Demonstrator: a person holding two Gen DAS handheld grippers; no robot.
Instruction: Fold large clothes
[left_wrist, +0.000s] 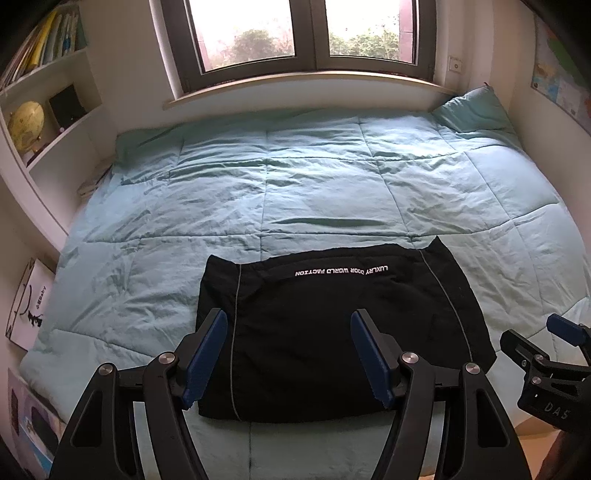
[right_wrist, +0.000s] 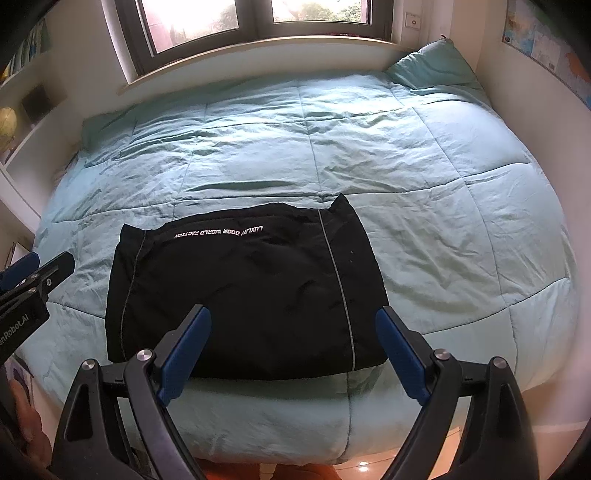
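Observation:
A black garment (left_wrist: 332, 332) lies folded into a rectangle on the near part of the teal quilt (left_wrist: 295, 184). It has white lettering and thin grey piping down each side. It also shows in the right wrist view (right_wrist: 243, 291). My left gripper (left_wrist: 288, 317) is open and empty, held above the garment's near edge. My right gripper (right_wrist: 293, 314) is open and empty, above the garment's near right part. The right gripper shows at the right edge of the left wrist view (left_wrist: 554, 354). The left gripper shows at the left edge of the right wrist view (right_wrist: 33, 273).
The quilt (right_wrist: 406, 166) covers the whole bed. A teal pillow (left_wrist: 472, 110) leans in the far right corner under the window (left_wrist: 295, 37). White shelves (left_wrist: 48, 110) with a globe and books line the left wall. Wooden floor (right_wrist: 369, 469) shows below the bed's near edge.

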